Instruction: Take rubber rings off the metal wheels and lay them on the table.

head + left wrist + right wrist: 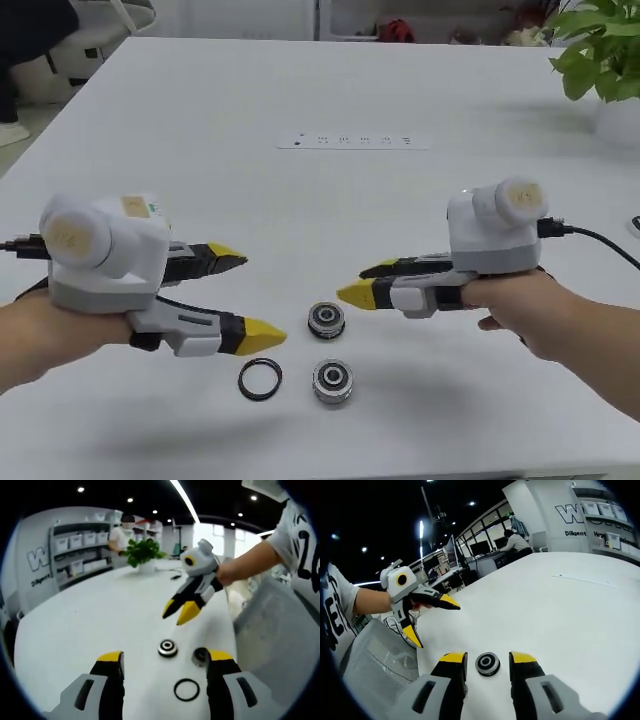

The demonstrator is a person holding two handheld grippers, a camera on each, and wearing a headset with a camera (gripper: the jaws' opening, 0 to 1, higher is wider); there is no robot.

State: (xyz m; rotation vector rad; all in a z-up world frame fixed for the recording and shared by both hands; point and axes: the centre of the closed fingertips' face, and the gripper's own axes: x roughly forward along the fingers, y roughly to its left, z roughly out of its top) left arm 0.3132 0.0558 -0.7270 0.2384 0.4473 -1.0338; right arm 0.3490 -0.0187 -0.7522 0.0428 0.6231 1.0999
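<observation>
Loose rubber ring (pixel 241 380): lay flat on the white counter (pixel 300 210), nearest the person, just left of the near wheel and apart from it.
Near wheel (pixel 332 381): lay flat; its outer rim looked bare and silvery, so its ring was probably the one already off.
Far wheel (pixel 326 319): lay flat just beyond the near one, with a black band around its rim, apparently a ring left to remove. In the right gripper view it sat ahead of the gap between that tool's jaws.
Left tool (pixel 258 298): hovered above the counter left of the wheels, jaws spread wide, holding nothing.
Right tool (pixel 354 282): hovered right of the far wheel, tips pointing at it, jaws parted, empty.
Handling: the ring was probably light, soft, stretchy and grippy; the wheel stiff, dense and likely to slide on the smooth counter.
Where to hold: likely one tool across the wheel's metal faces, the other pinching the rubber's edge to peel it.
Socket strip (pixel 352 141): lay well beyond the wheels.
Potted plant (pixel 595 45): stood at the far right corner.
</observation>
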